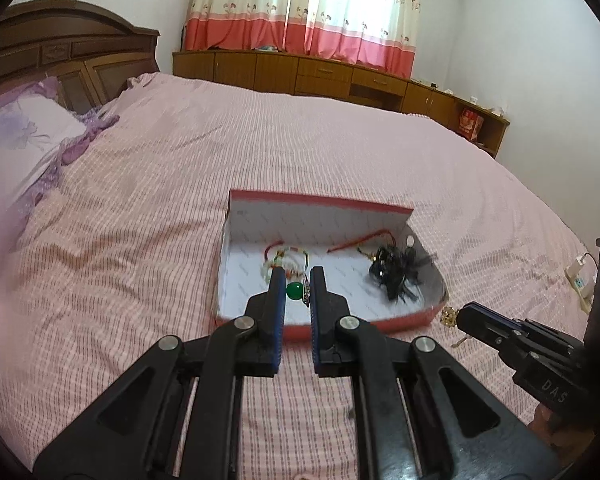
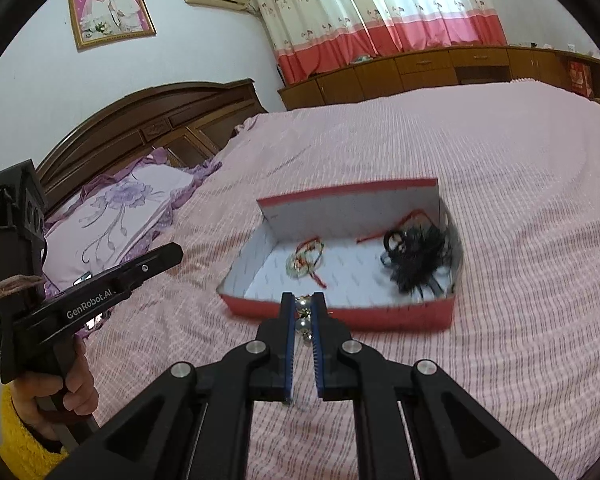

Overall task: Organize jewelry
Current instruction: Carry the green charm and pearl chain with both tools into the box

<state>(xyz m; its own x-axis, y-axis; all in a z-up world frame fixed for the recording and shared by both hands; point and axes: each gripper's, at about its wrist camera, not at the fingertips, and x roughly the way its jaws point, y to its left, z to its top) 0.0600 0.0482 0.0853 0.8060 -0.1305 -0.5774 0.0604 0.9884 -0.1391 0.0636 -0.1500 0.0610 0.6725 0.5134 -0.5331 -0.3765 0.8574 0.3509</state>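
Both tongs are hovering at the near edge of the red box on the bed, and both are clenched on something. The left tongs are pinching what looks like a thin chain or cord, with a green bead hanging between the tips, right over the box's near side. The right tongs are gripping a string of shiny metal balls, small and gold-silver, dangling just short of the box's front wall.

Already inside the box: a beaded bracelet with red cord to the left, and a black feathery tangle to the right, well apart from each other.

Handling-wise, these pieces are looking light and limp. They are going to swing and drape, not hold shape. The bead and balls are smooth and hard, likely slippery under the pads, so the grip belongs on the chain or cord beside them, not on the round parts. The chain looks delicate; a hard tug is risking a snap or a snag on that feathery piece. A gentle lowering into the free middle of the box seems wisest.
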